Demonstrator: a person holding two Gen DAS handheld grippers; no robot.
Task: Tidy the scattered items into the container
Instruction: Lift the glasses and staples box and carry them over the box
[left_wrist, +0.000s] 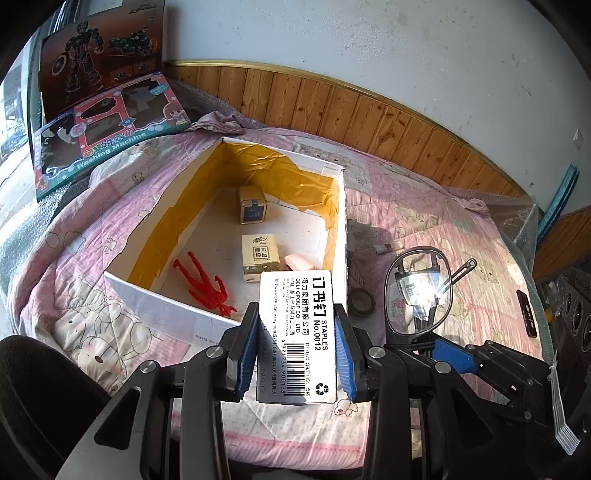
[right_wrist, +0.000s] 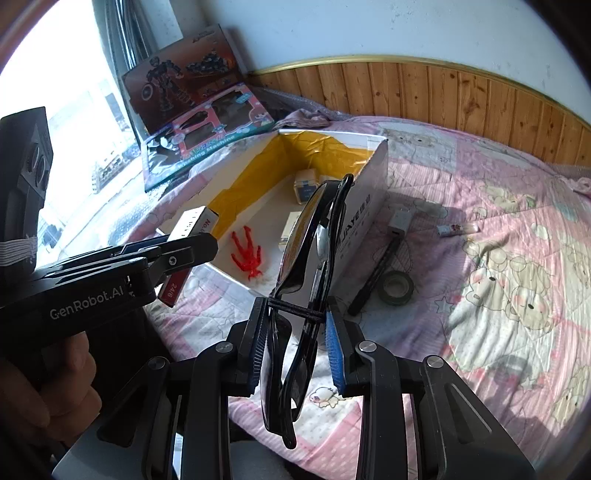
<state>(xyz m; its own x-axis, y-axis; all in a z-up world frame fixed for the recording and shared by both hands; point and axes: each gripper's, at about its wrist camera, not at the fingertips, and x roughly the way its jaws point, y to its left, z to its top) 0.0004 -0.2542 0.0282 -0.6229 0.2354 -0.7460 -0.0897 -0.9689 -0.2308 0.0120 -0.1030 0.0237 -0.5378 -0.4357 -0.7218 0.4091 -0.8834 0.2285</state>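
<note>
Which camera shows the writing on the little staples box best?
The left wrist view. There the staples box faces the camera, gripped in the left hand-held gripper, so its label and barcode read clearly. The right wrist view shows the box only edge-on at the left, half hidden by that gripper.

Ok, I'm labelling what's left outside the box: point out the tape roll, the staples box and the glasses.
tape roll (right_wrist: 397, 287), right wrist view, on its ring.
staples box (left_wrist: 295, 332), left wrist view, on its printed label.
glasses (right_wrist: 303, 236), right wrist view, on the lens.
</note>
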